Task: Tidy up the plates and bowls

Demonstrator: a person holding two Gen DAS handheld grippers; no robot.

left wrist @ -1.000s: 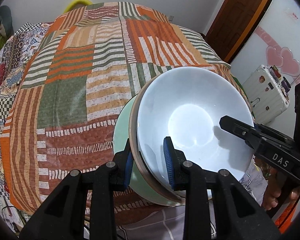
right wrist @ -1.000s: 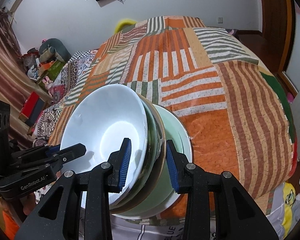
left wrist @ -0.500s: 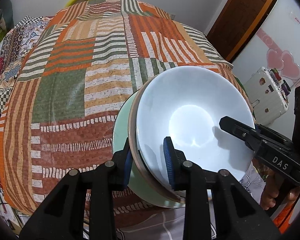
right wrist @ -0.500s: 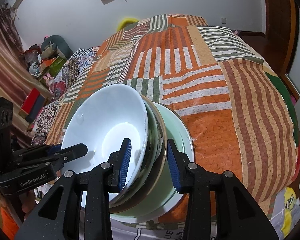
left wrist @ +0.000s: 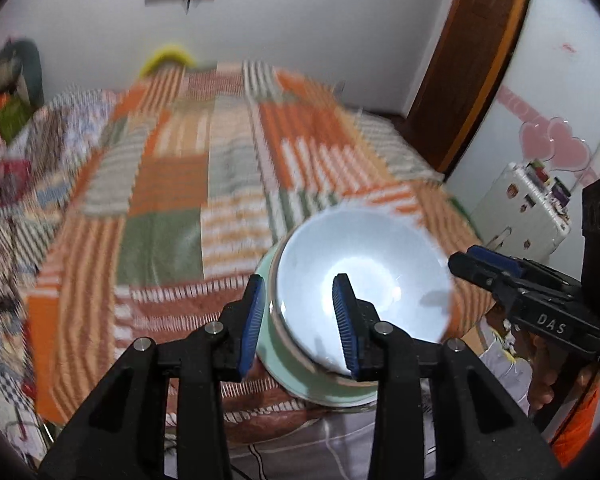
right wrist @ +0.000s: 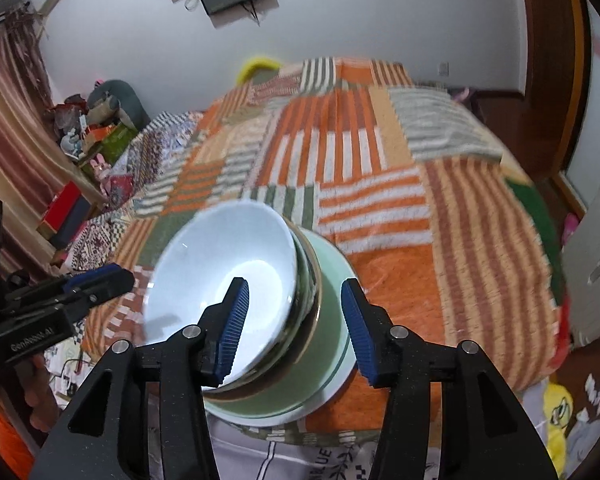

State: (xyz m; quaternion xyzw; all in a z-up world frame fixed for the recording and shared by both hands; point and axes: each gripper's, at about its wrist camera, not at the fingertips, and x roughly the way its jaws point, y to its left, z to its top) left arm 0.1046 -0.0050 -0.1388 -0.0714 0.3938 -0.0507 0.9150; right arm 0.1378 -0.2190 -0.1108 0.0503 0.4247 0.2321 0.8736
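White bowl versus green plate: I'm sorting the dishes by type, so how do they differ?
The white bowl is deep and sits on top of the stack; the green plate is shallow, wider, and lies at the bottom on the patchwork blanket. Both are round and belong to one stack.

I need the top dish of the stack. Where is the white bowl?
The white bowl tops the stack on the green plate, at the striped bedspread's near edge, low and centre in both wrist views.

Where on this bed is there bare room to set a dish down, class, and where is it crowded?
Free: the striped patchwork bedspread beyond the stacked dishes, up to the wall, and the orange patch right of the green plate. Crowded: the near edge, where the white bowl tops the stack between both grippers.
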